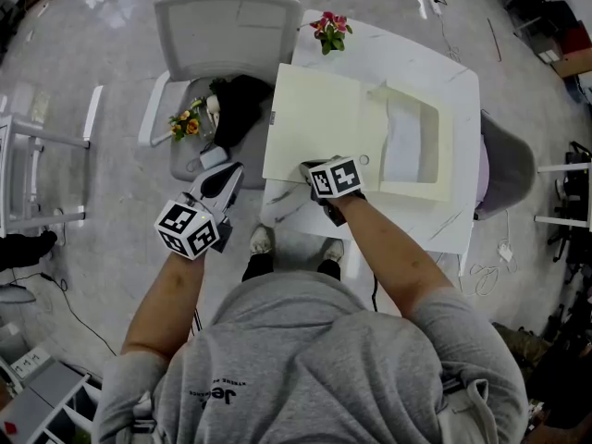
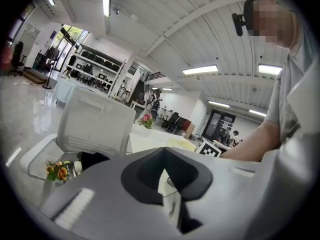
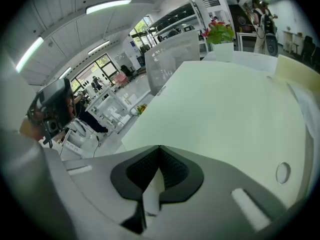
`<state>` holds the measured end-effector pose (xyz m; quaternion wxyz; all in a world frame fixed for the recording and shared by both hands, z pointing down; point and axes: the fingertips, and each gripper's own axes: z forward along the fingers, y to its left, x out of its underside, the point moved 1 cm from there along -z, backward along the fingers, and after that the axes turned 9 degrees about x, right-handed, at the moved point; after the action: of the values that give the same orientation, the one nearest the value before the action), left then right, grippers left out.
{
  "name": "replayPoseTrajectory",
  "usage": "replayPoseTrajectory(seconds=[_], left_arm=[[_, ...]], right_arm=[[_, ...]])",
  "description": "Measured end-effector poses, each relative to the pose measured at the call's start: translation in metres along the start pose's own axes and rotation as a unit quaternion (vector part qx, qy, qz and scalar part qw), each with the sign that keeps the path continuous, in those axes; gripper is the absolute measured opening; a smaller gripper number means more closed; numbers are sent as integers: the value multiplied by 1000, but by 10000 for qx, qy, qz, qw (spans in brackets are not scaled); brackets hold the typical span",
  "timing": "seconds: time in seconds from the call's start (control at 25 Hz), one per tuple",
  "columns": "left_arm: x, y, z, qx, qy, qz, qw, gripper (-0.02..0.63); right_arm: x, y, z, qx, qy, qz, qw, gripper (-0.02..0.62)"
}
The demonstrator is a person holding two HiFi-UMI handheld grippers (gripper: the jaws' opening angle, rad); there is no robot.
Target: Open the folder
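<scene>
While its jaws sit pressed together tip to tip, the right gripper (image 3: 160,149) rests at the near edge of the one cream folder (image 1: 319,123); whether they nip the cover cannot be told. The folder lies spread on the single white counter (image 1: 416,63). Its flat panel is to the left and a pocket holding white paper (image 1: 404,146) is to the right, with one round snap (image 1: 363,160) just beside the gripper. The left gripper (image 2: 164,150), jaws likewise closed and empty, hangs off the counter's left edge, apart from the folder. Two bunches show: pink flowers (image 1: 330,30) stand at the counter's far edge, and orange flowers (image 1: 185,121) lie on the seat of a white chair (image 1: 227,26) beside a black bundle (image 1: 240,104). A second chair (image 1: 509,169) stands at the counter's right side, making two.
</scene>
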<state>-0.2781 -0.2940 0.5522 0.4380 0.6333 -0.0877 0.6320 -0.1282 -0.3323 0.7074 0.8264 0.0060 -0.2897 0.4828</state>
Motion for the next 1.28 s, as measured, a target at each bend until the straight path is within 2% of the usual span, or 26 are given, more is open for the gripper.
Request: replayPoseTrajectory(seconds=[0.8, 1.28], left_arm=[[2, -3, 0, 28, 20, -12, 10000, 54], [4, -1, -5, 7, 30, -14, 10000, 54]], right_arm=[[0, -1, 0, 5, -22, -9, 10000, 3], [0, 0, 1, 48, 27, -199, 9998, 4]])
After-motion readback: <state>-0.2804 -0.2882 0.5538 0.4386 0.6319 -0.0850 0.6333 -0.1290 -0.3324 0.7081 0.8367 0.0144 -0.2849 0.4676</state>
